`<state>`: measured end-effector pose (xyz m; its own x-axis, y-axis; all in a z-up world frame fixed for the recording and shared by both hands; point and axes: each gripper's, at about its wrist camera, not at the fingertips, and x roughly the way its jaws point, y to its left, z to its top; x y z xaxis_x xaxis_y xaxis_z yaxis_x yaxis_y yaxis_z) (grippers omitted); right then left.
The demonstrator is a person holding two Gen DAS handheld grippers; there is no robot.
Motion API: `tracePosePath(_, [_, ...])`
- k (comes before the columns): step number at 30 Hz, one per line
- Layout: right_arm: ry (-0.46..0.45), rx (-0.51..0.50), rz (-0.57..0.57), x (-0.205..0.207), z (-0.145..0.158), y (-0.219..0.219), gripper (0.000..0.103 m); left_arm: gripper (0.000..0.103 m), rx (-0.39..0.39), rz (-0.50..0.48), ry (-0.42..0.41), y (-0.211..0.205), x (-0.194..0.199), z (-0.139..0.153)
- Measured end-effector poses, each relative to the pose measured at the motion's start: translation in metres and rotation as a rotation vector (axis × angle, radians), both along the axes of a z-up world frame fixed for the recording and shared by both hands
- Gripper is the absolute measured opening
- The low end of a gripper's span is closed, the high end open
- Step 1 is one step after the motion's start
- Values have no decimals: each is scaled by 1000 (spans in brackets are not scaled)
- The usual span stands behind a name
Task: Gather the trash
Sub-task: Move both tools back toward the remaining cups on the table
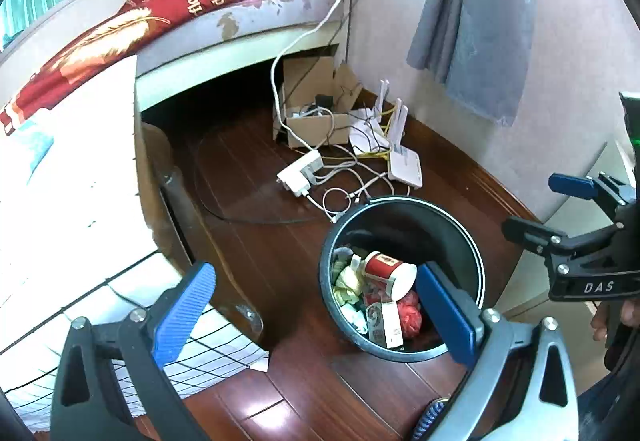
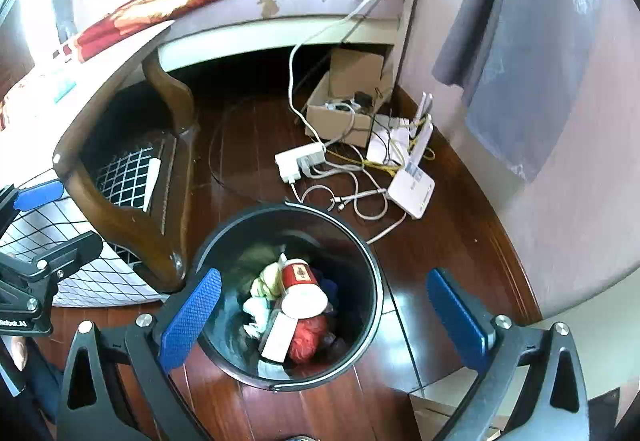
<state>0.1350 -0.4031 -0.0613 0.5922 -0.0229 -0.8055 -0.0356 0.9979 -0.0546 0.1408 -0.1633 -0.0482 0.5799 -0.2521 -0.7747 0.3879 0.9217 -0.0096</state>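
My left gripper [image 1: 316,309] and right gripper [image 2: 326,317]: both spread, empty. Bin [image 2: 362,241] on wood floor [image 2: 256,129], cup [image 2: 300,283] inside. Left view alone shows right gripper [image 1: 536,209] sideways. Router [image 2: 412,189], box [image 2: 340,113] by wall.

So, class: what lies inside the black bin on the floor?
In the black bin: a red paper cup on its side on top, a red bag, crumpled tissues, yellowish scraps and a white box. Anything underneath is covered.
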Motion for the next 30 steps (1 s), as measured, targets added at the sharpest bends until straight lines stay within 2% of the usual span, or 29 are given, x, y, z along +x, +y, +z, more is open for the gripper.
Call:
tracePosePath(6, [-77,28,21,7,23,26,103,101,-21,43,-52,28,-4,21])
tracePosePath(10, [-129,55,52,18,38,52,103,101,-28,100,-102,60,-2,36])
tracePosePath(17, [-177,71,145,33,50,114,103,101,-91,202,-148,134,2,55])
tracePosePath(21, [-183,60,212,42,60,155,103,101,-69,277,-174,176,3,59])
tracePosePath(24, [-244,50,258,45,75,190,103,101,-46,348,-192,214,5,63])
tracePosePath(30, [-232,20,406,69,83,277,103,98,-17,515,-222,294,21,71])
